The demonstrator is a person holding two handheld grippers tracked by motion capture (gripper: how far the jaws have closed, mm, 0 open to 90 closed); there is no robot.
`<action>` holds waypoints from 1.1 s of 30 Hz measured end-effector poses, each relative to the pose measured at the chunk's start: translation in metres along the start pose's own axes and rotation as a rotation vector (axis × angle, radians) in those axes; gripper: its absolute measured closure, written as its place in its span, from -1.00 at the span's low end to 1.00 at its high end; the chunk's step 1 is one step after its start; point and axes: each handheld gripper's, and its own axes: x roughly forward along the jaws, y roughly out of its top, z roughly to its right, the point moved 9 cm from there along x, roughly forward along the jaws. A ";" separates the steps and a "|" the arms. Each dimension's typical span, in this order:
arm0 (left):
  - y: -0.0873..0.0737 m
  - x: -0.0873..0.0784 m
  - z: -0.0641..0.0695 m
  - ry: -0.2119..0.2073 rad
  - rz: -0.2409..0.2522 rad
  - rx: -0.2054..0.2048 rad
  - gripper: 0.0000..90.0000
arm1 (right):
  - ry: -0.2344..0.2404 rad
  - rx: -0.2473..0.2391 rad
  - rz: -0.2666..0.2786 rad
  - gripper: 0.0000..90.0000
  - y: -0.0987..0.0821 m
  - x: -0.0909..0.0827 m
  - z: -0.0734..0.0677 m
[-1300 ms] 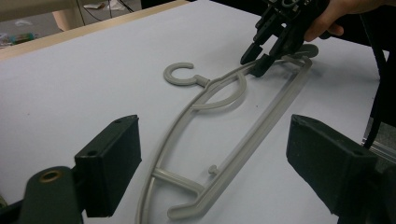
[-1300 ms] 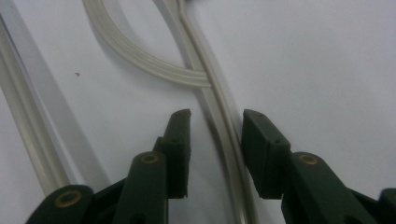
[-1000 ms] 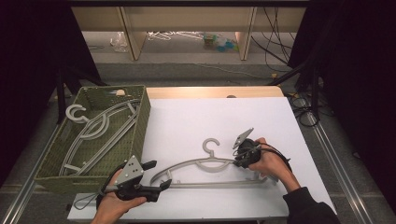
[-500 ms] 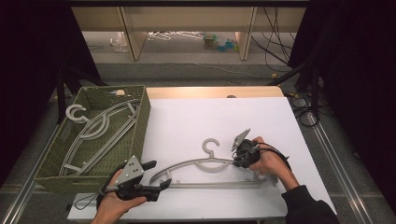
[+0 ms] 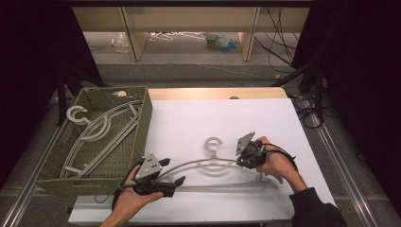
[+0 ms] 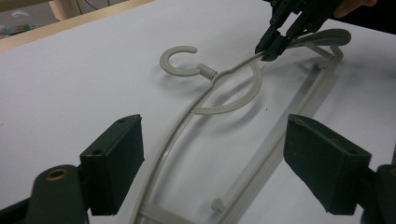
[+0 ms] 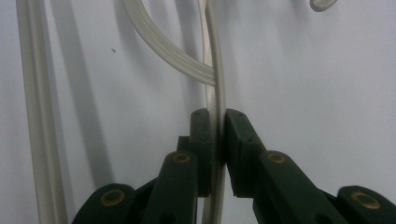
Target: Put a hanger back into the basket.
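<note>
Progress, left to right: woven olive-green basket at the table's left edge already holds a few pale grey plastic hangers, stacked flat, so I judge part of the sorting is done. One more pale grey plastic hanger with an open C-hook lies on the white table sheet, just right of the basket, near the front edge; that one is left to move. My left gripper sits at the hanger's left shoulder with jaws wide apart; in the left gripper view the curved top arm runs up between the pads, no contact on either side. My right gripper has just been closing and now clamps the top arm right of the hook; in the right gripper view both pads pinch the thin rail. Next, as I judge it: close the left, lift level, carry left over the basket wall. Room: sheet behind the hanger is bare, plenty of swing space; basket's near-right corner is close to my left hand, so that wall is the edge to clear. Front table edge is near both wrists.
</note>
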 end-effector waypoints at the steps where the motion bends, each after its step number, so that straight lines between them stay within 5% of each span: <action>1: 0.002 0.004 0.000 -0.009 -0.009 0.010 -0.55 | -0.005 -0.006 0.006 0.83 0.000 -0.001 0.000; 3: 0.005 0.015 0.003 -0.046 -0.038 0.004 -0.58 | -0.009 -0.025 0.003 0.83 0.000 -0.006 -0.003; 12: 0.011 0.046 -0.008 -0.043 -0.112 -0.056 -0.50 | -0.033 -0.119 0.054 0.83 0.012 -0.023 -0.011; 18: 0.008 0.061 -0.008 -0.074 -0.186 -0.028 -0.43 | -0.073 -0.163 0.076 0.83 0.021 -0.031 -0.014; 24: 0.010 0.070 -0.008 -0.099 -0.189 -0.035 -0.37 | -0.071 -0.172 0.087 0.82 0.025 -0.034 -0.018; 26: 0.012 0.071 -0.006 -0.123 -0.190 -0.010 -0.25 | -0.073 -0.183 0.094 0.82 0.027 -0.036 -0.018; 33: 0.020 0.075 0.004 -0.204 -0.195 -0.016 0.06 | -0.079 -0.196 0.111 0.82 0.031 -0.040 -0.021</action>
